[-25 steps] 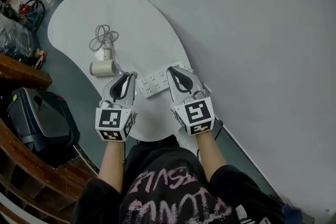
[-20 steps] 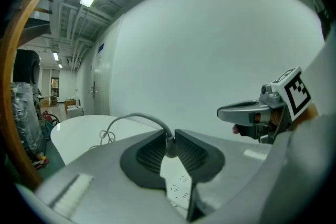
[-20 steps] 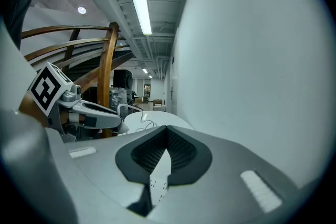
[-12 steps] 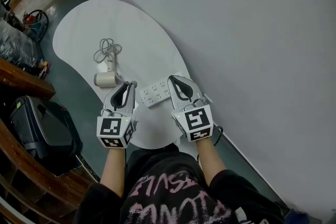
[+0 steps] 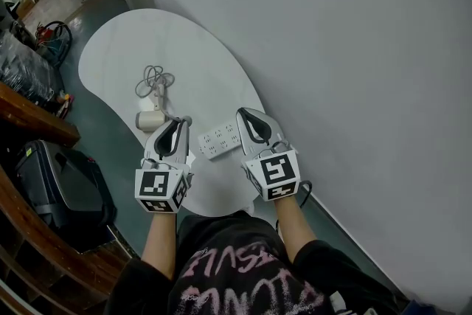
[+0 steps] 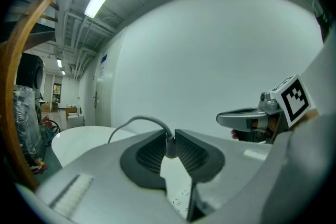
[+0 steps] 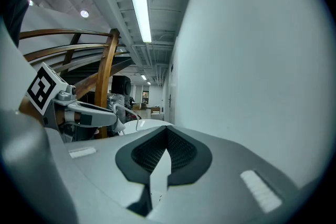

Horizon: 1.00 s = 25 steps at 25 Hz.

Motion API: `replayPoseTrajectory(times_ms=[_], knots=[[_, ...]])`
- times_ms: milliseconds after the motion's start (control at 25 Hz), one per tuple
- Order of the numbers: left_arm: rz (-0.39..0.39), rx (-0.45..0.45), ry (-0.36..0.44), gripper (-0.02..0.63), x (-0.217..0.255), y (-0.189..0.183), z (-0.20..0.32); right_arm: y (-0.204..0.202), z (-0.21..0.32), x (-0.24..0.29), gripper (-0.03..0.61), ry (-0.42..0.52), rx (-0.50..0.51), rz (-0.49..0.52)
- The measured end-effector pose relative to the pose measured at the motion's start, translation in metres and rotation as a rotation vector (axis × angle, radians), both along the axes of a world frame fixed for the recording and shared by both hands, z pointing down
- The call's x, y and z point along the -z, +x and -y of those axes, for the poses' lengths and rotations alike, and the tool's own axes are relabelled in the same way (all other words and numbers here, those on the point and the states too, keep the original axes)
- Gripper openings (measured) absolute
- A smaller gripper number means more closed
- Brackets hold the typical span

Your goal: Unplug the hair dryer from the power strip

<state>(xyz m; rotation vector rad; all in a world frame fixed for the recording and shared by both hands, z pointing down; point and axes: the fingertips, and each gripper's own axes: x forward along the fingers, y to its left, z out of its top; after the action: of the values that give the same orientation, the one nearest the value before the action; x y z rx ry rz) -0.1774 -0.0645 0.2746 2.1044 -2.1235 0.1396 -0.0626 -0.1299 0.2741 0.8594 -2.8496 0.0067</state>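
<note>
Both forearms reach straight forward from the body, side by side and level, marker cubes toward me, jaws pointing away over the white surface (image 5: 193, 40).

Left gripper (image 5: 182, 122): jaws pinched shut on the grey cord (image 6: 137, 121). In the left gripper view the cord's end sits clamped between the ribbed pads, then arcs up and off to the left of the jaws.

Right gripper (image 5: 245, 115): jaws closed tip to tip, nothing between them. It hangs level with the left gripper, apart from it.

Hair dryer (image 5: 150, 119) lies on its side just left of the left jaws' tips, with the cord's loose coil beyond it. Power strip (image 5: 220, 139) lies on the surface between the two pairs of jaws. I cannot tell whether the plug sits in a socket.
</note>
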Motion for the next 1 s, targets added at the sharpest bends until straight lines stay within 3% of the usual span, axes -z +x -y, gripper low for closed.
replayPoseTrajectory(times_ms=[1000], knots=[[0.028, 0.004, 0.051, 0.063, 0.02, -0.013, 0.003, -0.001, 0.005, 0.02, 0.008, 0.045, -0.045, 0.018]])
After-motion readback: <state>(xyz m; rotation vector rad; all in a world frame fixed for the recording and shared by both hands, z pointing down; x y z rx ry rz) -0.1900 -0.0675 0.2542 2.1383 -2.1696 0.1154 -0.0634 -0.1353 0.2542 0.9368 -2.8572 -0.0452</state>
